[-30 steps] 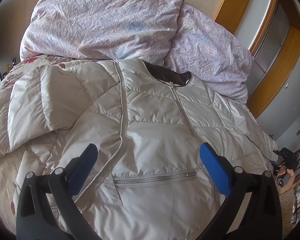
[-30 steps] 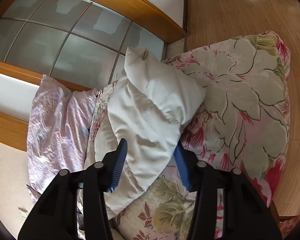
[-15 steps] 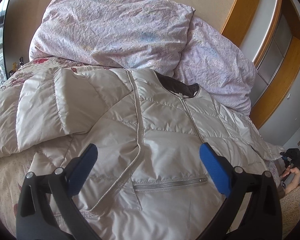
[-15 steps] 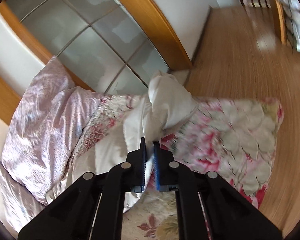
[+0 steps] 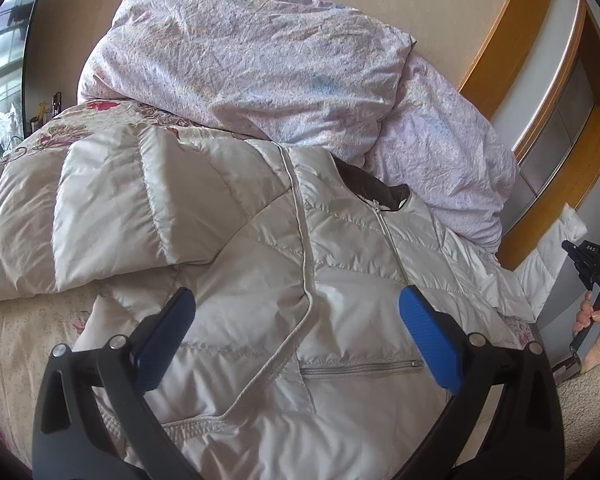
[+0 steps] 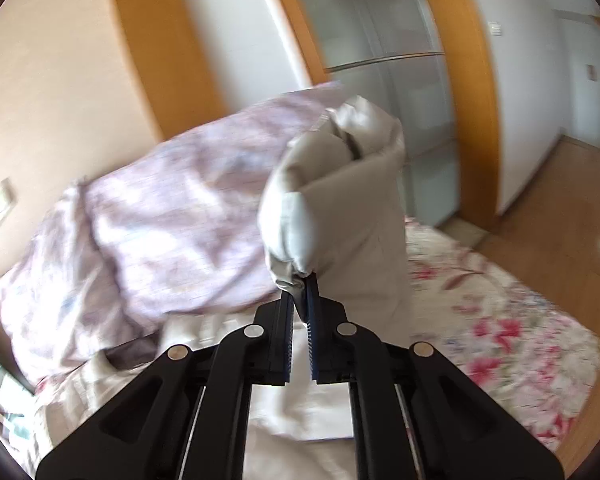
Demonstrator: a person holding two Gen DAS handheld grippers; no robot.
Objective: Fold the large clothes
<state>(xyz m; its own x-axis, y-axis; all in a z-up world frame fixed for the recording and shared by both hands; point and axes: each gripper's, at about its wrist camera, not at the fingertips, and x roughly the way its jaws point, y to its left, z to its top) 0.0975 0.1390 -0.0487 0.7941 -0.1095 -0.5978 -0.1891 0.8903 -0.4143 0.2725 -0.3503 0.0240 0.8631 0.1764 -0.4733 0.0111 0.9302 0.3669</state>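
A cream quilted puffer jacket (image 5: 340,280) lies front up on the bed, zipped, its dark collar toward the pillows. Its left sleeve (image 5: 100,216) lies folded across at the left. My left gripper (image 5: 296,320) is open and empty, hovering above the jacket's chest near the pocket zip (image 5: 360,368). My right gripper (image 6: 299,292) is shut on the jacket's right sleeve (image 6: 340,200) and holds it lifted above the bed. That raised sleeve (image 5: 552,256) and the right gripper (image 5: 592,268) also show at the right edge of the left wrist view.
Two pale lilac pillows (image 5: 260,60) lie at the head of the bed against the wall. A floral bedspread (image 6: 500,320) covers the bed. Wood-framed glass sliding doors (image 6: 380,60) stand to the right, with wooden floor (image 6: 560,208) beyond the bed.
My right gripper closed on the right sleeve and lifted it up off the bed, swinging toward the pillows. My left gripper drifted slightly over the jacket and stayed open.
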